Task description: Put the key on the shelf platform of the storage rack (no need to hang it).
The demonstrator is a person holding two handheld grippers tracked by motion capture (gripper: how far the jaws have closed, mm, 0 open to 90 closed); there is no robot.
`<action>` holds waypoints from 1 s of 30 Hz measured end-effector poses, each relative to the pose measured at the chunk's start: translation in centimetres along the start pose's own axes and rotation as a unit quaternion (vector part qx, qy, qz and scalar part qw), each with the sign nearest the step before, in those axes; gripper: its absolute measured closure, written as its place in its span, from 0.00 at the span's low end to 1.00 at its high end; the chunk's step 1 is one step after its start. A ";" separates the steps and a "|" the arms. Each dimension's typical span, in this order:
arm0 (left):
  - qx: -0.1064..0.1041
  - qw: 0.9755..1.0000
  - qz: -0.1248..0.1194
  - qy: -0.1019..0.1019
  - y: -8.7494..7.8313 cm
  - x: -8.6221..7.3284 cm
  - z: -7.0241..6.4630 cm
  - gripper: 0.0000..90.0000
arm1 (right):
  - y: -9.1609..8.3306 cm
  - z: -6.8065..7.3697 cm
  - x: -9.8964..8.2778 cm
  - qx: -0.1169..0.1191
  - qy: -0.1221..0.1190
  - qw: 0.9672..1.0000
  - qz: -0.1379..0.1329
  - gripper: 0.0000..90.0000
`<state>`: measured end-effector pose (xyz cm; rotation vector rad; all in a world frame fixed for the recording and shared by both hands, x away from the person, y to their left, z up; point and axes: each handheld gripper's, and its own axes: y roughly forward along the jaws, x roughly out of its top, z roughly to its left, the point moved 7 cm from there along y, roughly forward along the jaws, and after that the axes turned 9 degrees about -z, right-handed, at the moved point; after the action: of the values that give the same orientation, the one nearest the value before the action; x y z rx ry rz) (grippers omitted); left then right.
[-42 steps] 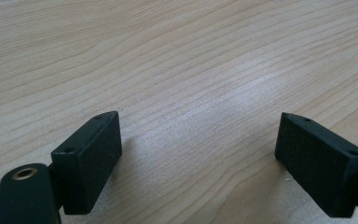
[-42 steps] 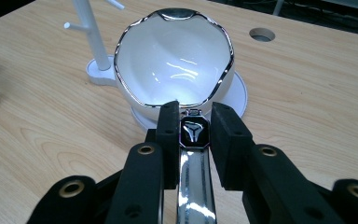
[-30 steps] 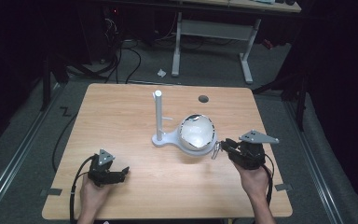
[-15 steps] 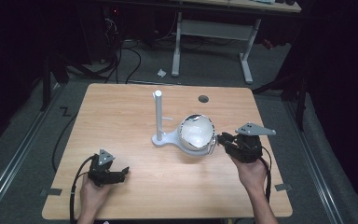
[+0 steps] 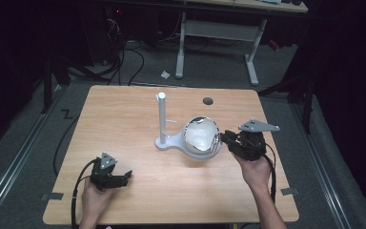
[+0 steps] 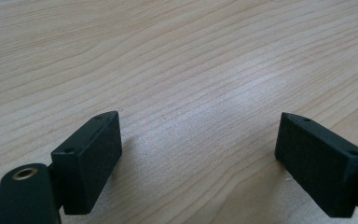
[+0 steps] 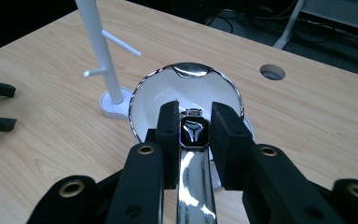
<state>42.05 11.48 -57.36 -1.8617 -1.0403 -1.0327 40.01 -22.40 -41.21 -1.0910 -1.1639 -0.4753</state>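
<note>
Two grippers: one in each hand, both over the wooden table.
Right gripper: it sits at the right side of the table, and its jaws point left toward the ladle.
Right jaws: they are squeezed shut on the shiny handle of the ladle, one black pad on each side of it.
Right hand: it holds the gripper from behind, and the forearm comes in from the near edge of the table and slants up toward the far side.
Ladle: it is a shiny metal ladle with a white inside, near the middle of the table and a bit to the right.
Ladle bowl: it faces up and is tipped a little; I cannot tell if it touches the table.
White stand: a thin white pole with small pegs, standing straight up just left of the ladle, with its round foot on the table.
Left gripper: it is low over the near left part of the table, well apart from the ladle.
Left jaws: they are wide open with nothing between them, just bare wood under them.
Left hand: it comes in from the near edge and rests by the table, with the jaws pointing right.
Round hole: a small dark hole in the table, on the far side past the ladle.
</note>
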 end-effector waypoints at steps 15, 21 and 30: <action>0.000 1.000 0.000 0.000 0.0 0.0 0.0 0.17 | 1.4 -0.1 0.8 0.002 0.002 1.000 0.003 0.82; 0.000 1.000 0.000 -0.001 0.0 0.0 0.0 0.17 | 2.2 -0.2 0.9 0.003 0.004 1.000 0.002 0.82; 0.000 1.000 0.000 0.000 0.0 0.0 0.0 0.17 | 3.3 -0.3 1.0 0.002 0.004 1.000 0.007 0.82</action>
<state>42.05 11.49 -57.36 -1.8621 -1.0404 -1.0322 43.14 -20.98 -41.76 -1.0927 -1.1487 -0.4653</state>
